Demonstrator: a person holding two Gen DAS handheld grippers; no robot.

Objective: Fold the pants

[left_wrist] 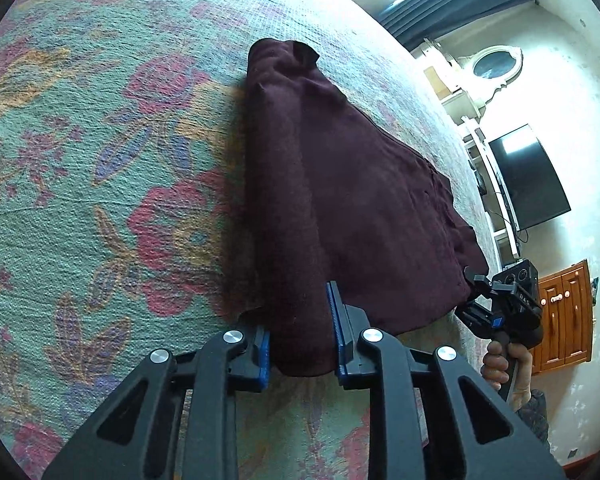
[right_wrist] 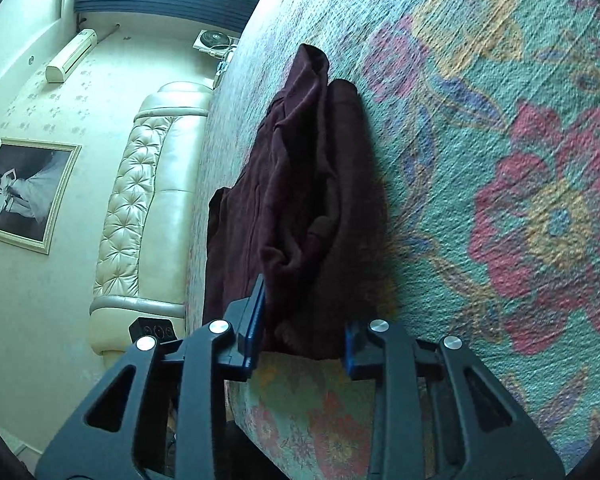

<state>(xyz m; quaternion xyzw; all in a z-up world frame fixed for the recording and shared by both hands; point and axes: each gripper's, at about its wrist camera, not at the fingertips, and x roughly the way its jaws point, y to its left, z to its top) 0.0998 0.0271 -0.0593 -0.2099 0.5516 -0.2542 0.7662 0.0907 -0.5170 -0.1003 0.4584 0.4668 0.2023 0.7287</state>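
- On the bedspread (left_wrist: 80, 160) lie the pants (left_wrist: 340, 184), dark maroon, already doubled lengthwise, running from near edge to far.
- Soft, limp, light cloth, likely to sag and bunch; best pinched at the near corners.
- Left gripper (left_wrist: 302, 344): jaws wide, straddling the near hem.
- Right gripper (right_wrist: 304, 340): jaws wide around the other near corner.

Maroon pants (left_wrist: 340, 184) folded on floral bedspread (left_wrist: 100, 160). Left gripper (left_wrist: 300, 344) jaws apart, straddling near edge. Right gripper (left_wrist: 480, 292) at far corner, state unclear.

Black claw (left_wrist: 300, 344), blue pads (left_wrist: 334, 308)
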